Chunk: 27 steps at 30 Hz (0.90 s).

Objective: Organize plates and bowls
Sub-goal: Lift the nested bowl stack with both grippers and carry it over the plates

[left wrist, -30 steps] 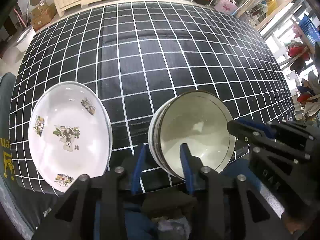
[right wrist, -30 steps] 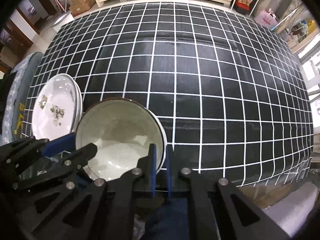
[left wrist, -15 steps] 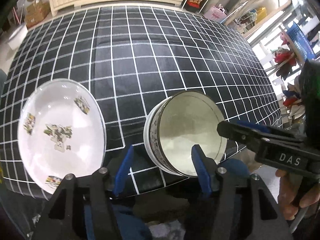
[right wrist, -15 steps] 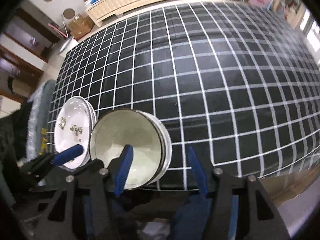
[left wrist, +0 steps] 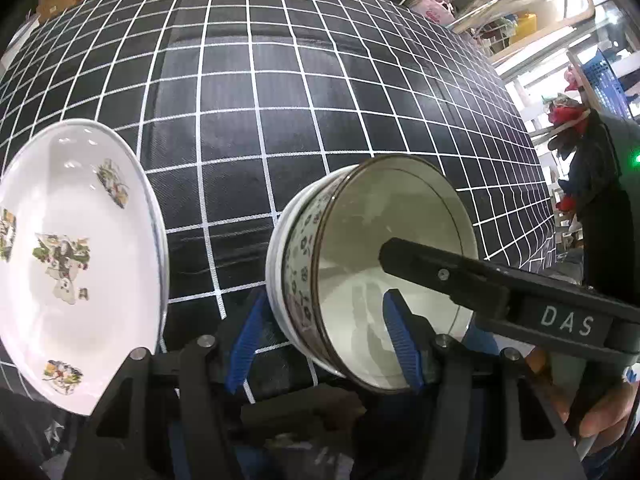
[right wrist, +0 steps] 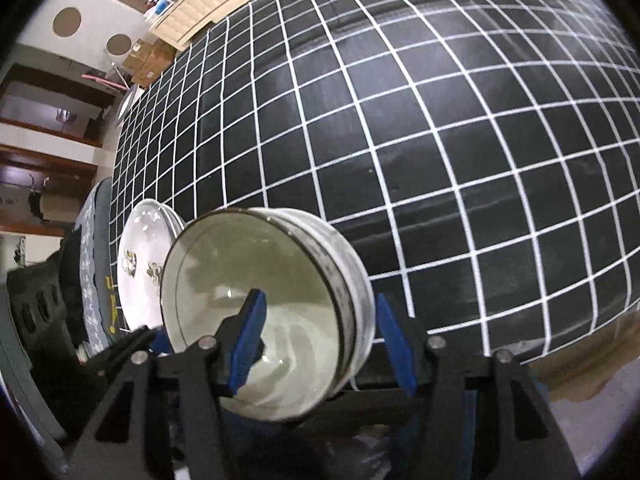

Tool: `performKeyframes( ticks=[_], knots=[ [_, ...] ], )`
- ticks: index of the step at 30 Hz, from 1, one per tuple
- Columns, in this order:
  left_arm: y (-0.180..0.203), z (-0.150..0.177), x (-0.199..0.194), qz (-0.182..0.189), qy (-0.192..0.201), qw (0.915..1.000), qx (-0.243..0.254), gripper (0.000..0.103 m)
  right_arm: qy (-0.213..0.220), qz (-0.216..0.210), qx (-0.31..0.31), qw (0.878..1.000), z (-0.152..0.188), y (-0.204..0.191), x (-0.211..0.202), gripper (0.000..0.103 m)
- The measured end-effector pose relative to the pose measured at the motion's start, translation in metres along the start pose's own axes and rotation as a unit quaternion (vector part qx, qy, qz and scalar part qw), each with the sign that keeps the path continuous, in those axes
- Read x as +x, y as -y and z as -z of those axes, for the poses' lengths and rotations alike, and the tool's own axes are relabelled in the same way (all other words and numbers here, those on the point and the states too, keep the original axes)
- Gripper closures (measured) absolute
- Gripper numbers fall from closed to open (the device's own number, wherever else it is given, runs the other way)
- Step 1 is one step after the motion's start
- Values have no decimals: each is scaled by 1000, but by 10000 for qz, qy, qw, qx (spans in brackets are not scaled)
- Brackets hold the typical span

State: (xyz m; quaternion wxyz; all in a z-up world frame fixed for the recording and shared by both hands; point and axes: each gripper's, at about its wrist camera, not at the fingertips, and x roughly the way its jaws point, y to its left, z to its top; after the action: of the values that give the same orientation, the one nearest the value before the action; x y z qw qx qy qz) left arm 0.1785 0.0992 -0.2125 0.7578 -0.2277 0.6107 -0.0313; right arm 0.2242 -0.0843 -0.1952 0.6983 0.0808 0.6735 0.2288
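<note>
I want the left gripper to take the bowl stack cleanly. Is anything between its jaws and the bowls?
Nothing visible blocks it. The left gripper is open and already straddles the near rim of the stacked bowls. The right gripper, also open, straddles the opposite side of the rim. The floral plate sits apart, to the left.

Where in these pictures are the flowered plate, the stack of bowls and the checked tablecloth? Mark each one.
flowered plate (left wrist: 76, 256), left wrist view, on its white inner face.
stack of bowls (left wrist: 384, 264), left wrist view, on the top bowl's inside.
checked tablecloth (right wrist: 400, 140), right wrist view, on a bare black square.
</note>
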Motion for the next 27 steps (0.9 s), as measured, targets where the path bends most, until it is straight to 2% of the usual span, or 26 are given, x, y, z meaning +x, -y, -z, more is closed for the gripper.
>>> performKeyframes(
  ticks=[7, 16, 27],
  knots=[
    [4, 1, 20, -8, -197, 9998, -18, 45, -136, 24, 84, 9999, 1, 6, 10, 41],
    [3, -4, 24, 36, -113, 9998, -164, 42, -147, 131, 160, 9997, 2, 7, 12, 41],
    [-8, -17, 22, 74, -8, 9996, -290, 42, -201, 186, 14, 9996, -19, -4, 19, 37]
  ],
)
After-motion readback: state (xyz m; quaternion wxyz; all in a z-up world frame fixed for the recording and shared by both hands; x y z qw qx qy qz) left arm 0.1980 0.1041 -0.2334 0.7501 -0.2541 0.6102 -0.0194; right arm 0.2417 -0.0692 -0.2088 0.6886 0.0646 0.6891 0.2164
